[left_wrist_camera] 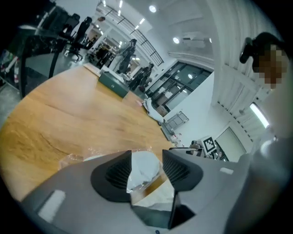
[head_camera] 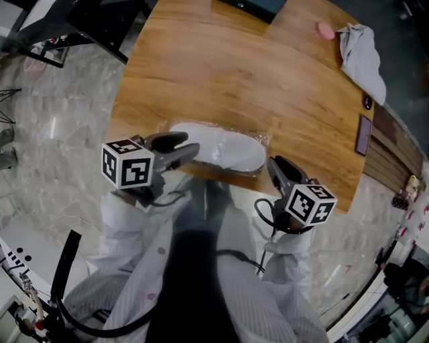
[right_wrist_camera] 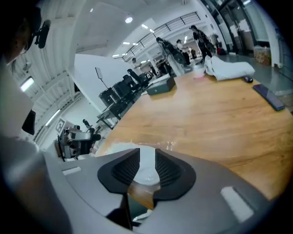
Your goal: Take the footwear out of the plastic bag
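Head view: white shoe (head_camera: 221,149) lying inside a clear plastic bag (head_camera: 260,141), right at the 6 o'clock edge of the wooden desk (head_camera: 234,74).
Left claw (head_camera: 184,147): over the shoe's 9 o'clock end, jaws spread wide. The left gripper view shows crinkled bag and white shoe in the gap, and nothing is clamped.
Right claw (head_camera: 275,167): at the shoe's 4 o'clock end, jaws parted as well. The right gripper view shows the bagged shoe between them, not pinched.
Writing: black-and-white square codes on the left cube (head_camera: 127,164) and the right cube (head_camera: 310,203).
Far side: grey cloth (head_camera: 362,57) at 2 o'clock, a pink object (head_camera: 326,30) just beside it, a dark phone (head_camera: 363,134) at the 3 o'clock edge, and a dark green box (head_camera: 255,5) at 12. Any print on these is too small to read.
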Motion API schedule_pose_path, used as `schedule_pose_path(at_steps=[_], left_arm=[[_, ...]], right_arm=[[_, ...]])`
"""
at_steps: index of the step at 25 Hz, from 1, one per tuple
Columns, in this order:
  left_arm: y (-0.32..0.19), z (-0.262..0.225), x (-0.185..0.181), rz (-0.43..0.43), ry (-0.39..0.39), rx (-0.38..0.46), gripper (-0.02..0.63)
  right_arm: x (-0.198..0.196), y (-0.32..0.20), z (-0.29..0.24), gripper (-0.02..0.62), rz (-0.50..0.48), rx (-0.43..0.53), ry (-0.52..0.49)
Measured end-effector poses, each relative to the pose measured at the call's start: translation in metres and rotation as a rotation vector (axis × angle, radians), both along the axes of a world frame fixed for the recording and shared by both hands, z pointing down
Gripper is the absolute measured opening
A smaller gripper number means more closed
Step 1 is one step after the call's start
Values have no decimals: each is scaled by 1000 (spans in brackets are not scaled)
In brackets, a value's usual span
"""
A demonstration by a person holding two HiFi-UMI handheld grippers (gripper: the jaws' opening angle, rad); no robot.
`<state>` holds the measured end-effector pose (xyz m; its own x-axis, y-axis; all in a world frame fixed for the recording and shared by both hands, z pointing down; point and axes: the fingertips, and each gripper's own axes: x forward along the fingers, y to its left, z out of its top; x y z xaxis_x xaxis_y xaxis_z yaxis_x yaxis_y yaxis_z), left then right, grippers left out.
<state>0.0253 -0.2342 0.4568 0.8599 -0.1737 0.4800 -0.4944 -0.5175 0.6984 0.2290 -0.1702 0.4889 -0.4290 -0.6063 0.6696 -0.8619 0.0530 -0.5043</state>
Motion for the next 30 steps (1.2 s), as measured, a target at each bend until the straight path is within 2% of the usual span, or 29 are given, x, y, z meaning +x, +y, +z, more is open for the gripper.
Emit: schedule_pose_path(at_steps=[2, 4, 7, 10, 15, 19, 25, 30], left_arm=[[-2, 12, -23, -2, 1, -78, 242], [-7, 26, -48, -30, -23, -152, 249], [-19, 63, -77, -35, -155, -242, 235], [-15, 92, -85, 51, -267, -306, 227], [-1, 116, -74, 194, -312, -380, 229], [0, 127, -73, 226, -331, -408, 228], [-7, 117, -86, 194, -279, -430, 227], [-2, 125, -82, 237, -249, -445, 205]], right_arm=[[8, 8, 17, 118, -46, -76, -50], [16, 17, 34, 124, -78, -141, -90], [26, 21, 59, 137, -127, -233, -182], [25, 26, 72, 150, -160, -307, -296], [15, 31, 83, 155, -231, -376, -403], [9, 31, 87, 156, -259, -403, -455], [9, 34, 90, 153, -269, -419, -492], [7, 35, 89, 141, -268, -415, -546]])
